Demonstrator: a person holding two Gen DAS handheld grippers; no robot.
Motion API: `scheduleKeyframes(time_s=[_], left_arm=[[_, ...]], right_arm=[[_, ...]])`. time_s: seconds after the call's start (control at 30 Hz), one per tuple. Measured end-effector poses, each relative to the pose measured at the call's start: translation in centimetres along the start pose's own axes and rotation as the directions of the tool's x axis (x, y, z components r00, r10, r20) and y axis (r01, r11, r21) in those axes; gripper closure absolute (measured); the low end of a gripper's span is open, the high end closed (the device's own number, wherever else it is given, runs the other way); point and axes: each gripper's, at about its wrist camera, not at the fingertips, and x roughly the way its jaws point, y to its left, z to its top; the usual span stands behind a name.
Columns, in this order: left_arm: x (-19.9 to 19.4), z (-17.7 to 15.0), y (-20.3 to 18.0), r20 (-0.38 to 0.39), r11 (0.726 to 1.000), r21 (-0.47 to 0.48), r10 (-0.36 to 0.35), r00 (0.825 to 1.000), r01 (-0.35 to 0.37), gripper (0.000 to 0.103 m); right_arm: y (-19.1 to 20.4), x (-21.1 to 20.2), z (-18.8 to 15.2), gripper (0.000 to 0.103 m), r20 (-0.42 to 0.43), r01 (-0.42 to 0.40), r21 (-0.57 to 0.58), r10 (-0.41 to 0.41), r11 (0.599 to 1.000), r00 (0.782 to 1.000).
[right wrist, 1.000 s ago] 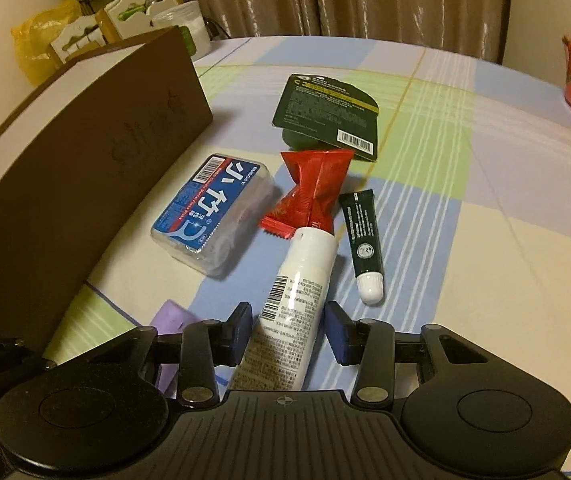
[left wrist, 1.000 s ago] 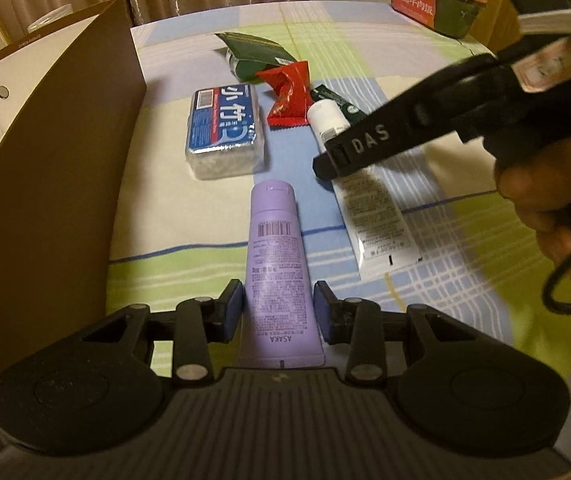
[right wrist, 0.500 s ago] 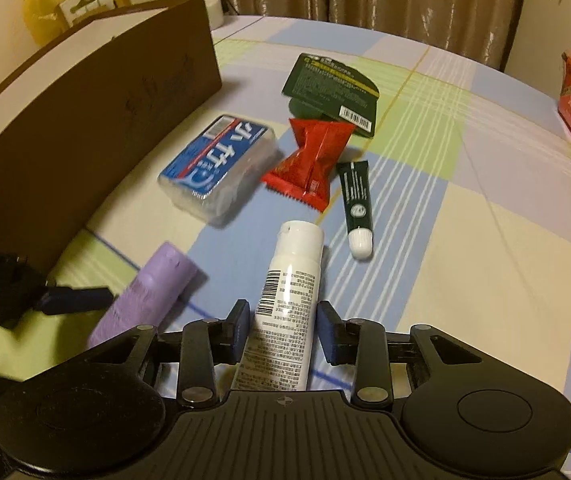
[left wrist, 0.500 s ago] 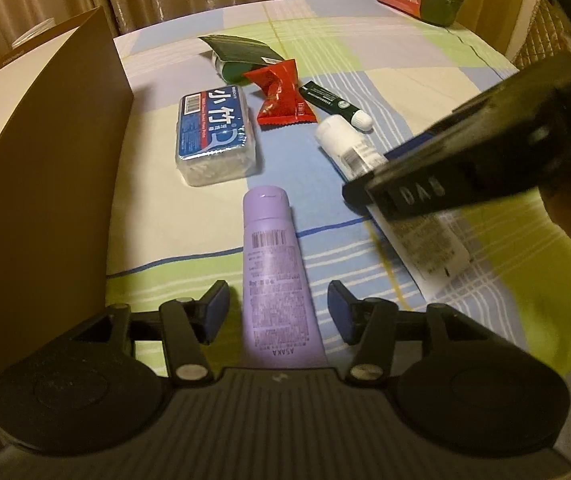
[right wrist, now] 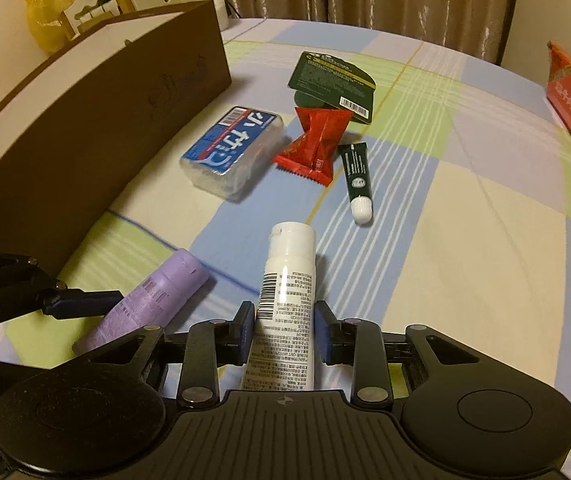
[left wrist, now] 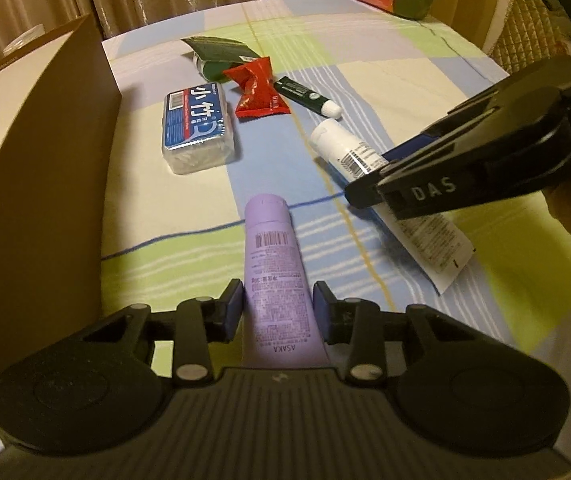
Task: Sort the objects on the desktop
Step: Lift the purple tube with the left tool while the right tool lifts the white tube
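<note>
Left wrist view: your left gripper (left wrist: 277,308) is closing, pinching the purple tube (left wrist: 275,276) on the checked cloth (left wrist: 405,80); your right gripper (right wrist: 285,332) closes on the white tube (right wrist: 285,300).

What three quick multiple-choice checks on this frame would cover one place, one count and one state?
1. What lies closest to the brown box?
A. red packet
B. orange carton
C. blue-labelled clear box

2. How many tubes lie on the checked cloth?
A. two
B. three
C. four

3. What is between the fingers of the left gripper?
A. purple tube
B. nothing
C. red packet

Answers:
1. C: the blue-labelled clear box lies beside the brown box's long wall, with nothing between them.
2. B: there are the purple tube, a white tube and a small dark green tube.
3. A: the left gripper's jaws are closing with the purple tube between them, and both pads are at its sides.
</note>
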Motion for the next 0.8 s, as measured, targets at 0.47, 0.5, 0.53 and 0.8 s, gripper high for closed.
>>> scheduleKeyframes(time_s=[0.47, 0.5, 0.53, 0.8], left_arm=[[-6.0, -4.1, -0.3, 0.019, 1.0, -0.028, 0.011, 1.0, -0.011, 0.072], [-6.2, -4.6, -0.2, 0.017, 0.999, -0.03, 0.013, 1.0, -0.013, 0.072], [-6.3, -5.1, -0.2, 0.013, 0.999, -0.032, 0.013, 1.0, -0.012, 0.072], [-5.3, -7.1, 0.0, -0.012, 0.999, -0.054, 0.002, 1.0, -0.003, 0.07]], right_arm=[[4.9, -4.2, -3.3, 0.073, 0.009, -0.039, -0.029, 0.039, 0.999, 0.999], [5.2, -4.2, -3.6, 0.073, 0.004, -0.042, -0.031, 0.042, 0.999, 0.999], [5.5, -4.1, -4.0, 0.073, -0.003, -0.044, -0.031, 0.044, 0.999, 0.999], [5.9, -3.1, -5.7, 0.073, -0.044, -0.038, -0.03, 0.037, 0.999, 0.998]])
